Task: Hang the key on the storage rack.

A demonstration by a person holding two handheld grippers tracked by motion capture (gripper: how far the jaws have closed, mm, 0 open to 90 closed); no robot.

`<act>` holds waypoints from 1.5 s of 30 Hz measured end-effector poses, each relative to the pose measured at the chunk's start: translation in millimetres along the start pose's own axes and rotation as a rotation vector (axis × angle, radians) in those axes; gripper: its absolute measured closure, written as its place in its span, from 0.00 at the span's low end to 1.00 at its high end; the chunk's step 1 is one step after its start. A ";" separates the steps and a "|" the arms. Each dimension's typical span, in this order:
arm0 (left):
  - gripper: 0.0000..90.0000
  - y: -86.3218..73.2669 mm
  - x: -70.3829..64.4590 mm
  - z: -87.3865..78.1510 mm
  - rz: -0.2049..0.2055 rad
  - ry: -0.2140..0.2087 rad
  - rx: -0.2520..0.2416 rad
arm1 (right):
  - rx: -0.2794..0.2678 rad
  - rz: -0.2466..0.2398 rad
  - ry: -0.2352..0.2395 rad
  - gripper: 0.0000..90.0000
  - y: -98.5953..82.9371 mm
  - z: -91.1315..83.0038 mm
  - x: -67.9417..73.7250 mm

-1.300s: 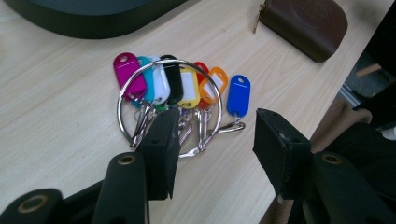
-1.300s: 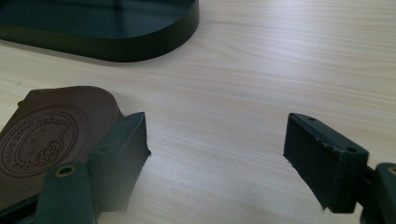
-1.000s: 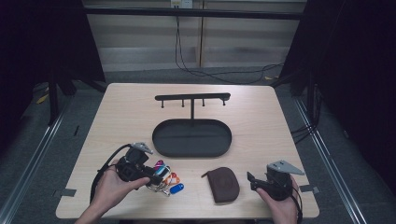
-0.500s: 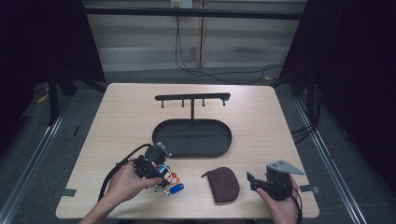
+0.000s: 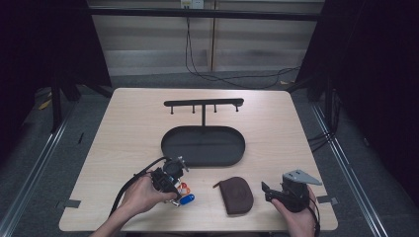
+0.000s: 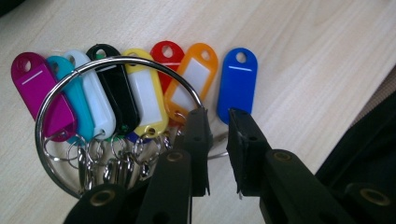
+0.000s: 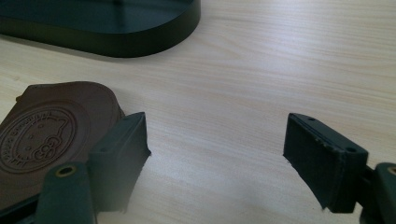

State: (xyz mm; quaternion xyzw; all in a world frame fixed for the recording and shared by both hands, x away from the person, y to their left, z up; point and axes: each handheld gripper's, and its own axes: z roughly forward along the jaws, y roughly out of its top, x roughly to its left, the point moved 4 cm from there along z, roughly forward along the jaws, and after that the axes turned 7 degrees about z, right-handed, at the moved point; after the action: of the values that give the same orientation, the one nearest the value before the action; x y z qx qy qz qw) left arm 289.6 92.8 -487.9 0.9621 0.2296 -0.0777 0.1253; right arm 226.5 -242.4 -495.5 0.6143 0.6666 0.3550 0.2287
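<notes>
Key ring [image 6: 93, 126] | L tongs [image 6: 217, 123] maybe gripping | pouch [image 5: 239, 195] nr | tray [image 5: 170, 148] behind

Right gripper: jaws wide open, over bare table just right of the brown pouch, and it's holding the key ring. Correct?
Not quite. The right gripper holds nothing: its jaws stand wide open over bare table beside the brown pouch, as the right gripper view shows. The key ring with its coloured tags lies at the left gripper, in the left gripper view.

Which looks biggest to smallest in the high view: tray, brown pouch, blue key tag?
1. Tray, by far the largest.
2. Brown pouch, clearly smaller.
3. Blue key tag, tiny beside the left gripper.
All lie on the table, so nearness hardly skews this.
</notes>
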 end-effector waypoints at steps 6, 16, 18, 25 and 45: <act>0.91 1.6 6.4 5.2 -0.024 -0.025 0.005 | 0.001 0.000 0.000 0.24 -0.1 0.2 -0.3; 0.87 3.4 6.0 12.6 -0.027 -0.034 0.045 | 0.001 0.002 0.000 0.24 -0.1 0.4 -0.4; 0.87 4.6 5.8 14.6 -0.024 -0.026 0.056 | 0.001 0.002 0.001 0.24 0.0 0.2 -0.3; 0.90 7.1 1.9 17.1 -0.009 0.034 0.085 | 0.002 0.004 0.000 0.24 0.0 0.3 -1.0; 0.97 13.2 -2.0 16.9 0.039 0.074 0.177 | -0.003 0.001 0.000 0.25 0.4 -0.3 -1.1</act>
State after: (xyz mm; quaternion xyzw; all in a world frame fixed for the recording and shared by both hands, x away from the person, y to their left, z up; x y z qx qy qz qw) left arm 292.4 75.9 -500.9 0.9759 0.2075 -0.0596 0.0325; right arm 226.7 -243.5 -495.2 0.6140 0.6659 0.3562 0.2294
